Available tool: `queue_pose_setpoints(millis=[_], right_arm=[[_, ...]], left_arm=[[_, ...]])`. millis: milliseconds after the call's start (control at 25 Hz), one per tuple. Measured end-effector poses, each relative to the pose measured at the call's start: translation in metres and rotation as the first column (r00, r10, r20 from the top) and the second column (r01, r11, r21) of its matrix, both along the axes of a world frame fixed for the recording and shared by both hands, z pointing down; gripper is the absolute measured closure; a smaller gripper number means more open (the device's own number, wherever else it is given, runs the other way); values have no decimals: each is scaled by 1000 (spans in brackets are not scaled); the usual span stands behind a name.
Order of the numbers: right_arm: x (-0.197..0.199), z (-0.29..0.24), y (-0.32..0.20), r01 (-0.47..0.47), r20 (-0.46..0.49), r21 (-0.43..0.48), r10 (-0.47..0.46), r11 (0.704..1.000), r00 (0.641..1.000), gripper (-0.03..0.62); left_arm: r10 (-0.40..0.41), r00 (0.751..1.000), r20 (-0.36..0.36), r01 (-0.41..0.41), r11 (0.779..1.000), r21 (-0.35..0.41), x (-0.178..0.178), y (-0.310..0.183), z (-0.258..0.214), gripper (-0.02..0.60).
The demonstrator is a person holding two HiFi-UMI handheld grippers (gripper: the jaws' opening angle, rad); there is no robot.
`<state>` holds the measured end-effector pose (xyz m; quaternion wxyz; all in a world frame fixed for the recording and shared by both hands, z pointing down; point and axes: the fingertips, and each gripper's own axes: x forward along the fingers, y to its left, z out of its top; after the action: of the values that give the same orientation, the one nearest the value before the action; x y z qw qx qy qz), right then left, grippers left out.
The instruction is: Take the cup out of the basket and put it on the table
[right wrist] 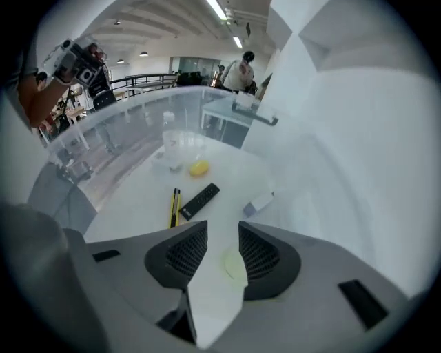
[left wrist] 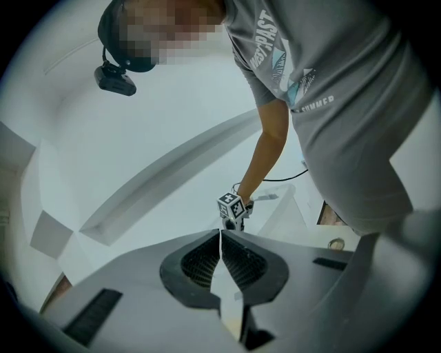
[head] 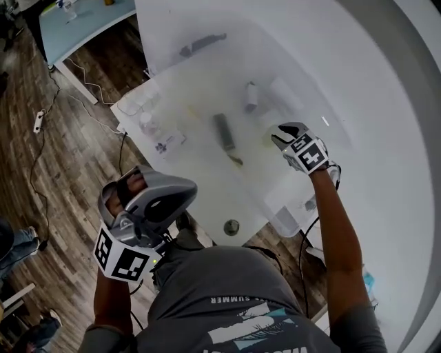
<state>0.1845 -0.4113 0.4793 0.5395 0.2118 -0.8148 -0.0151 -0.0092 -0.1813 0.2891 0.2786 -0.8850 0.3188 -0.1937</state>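
Clear tub (head: 138, 103) at the table's (right wrist: 234, 179) far left, contents too washed out to tell, while your right gripper (right wrist: 223, 226) stands wide over what looks like the cup (right wrist: 231, 265), pale, yellowish, round, on the tabletop, and your left gripper (left wrist: 220, 234) is pinched together, empty.

I stand on a dark wood floor (head: 62, 158). My white bench (head: 200, 183) is in front of me. A pale blue table (head: 89, 24) stands farther off. A big white curved wall (head: 393, 110) is on my right. Long lights (right wrist: 219, 8) shine on the ceiling.
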Motion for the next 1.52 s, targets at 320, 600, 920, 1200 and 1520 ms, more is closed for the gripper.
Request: queue_pose_setpoints(millis=[320,600,920,1200,1520], right_arm=[[23,94,-22,-76,-176,-177,45,981,983,431],[48,132,-25,-137,-267,-218,76,966,961,544],[36,104,-20,-115,-202,-171,80,978,976,566],[-19,6,2,-48,-13,-27,47,998,999,566],[-95,-126,68,76,163,194,-108,978,981,566]], left_arm=[[-63,998,5,63,997,-45,-7,-15,11,566],[-79,997,1,79,995,-65,-7,-22,19,566],[-80,997,3,80,995,-63,-13,-27,23,566],[-67,998,-3,67,997,-42,-17,-29,20,566],[-77,997,-6,76,997,-25,-34,-26,19,566]])
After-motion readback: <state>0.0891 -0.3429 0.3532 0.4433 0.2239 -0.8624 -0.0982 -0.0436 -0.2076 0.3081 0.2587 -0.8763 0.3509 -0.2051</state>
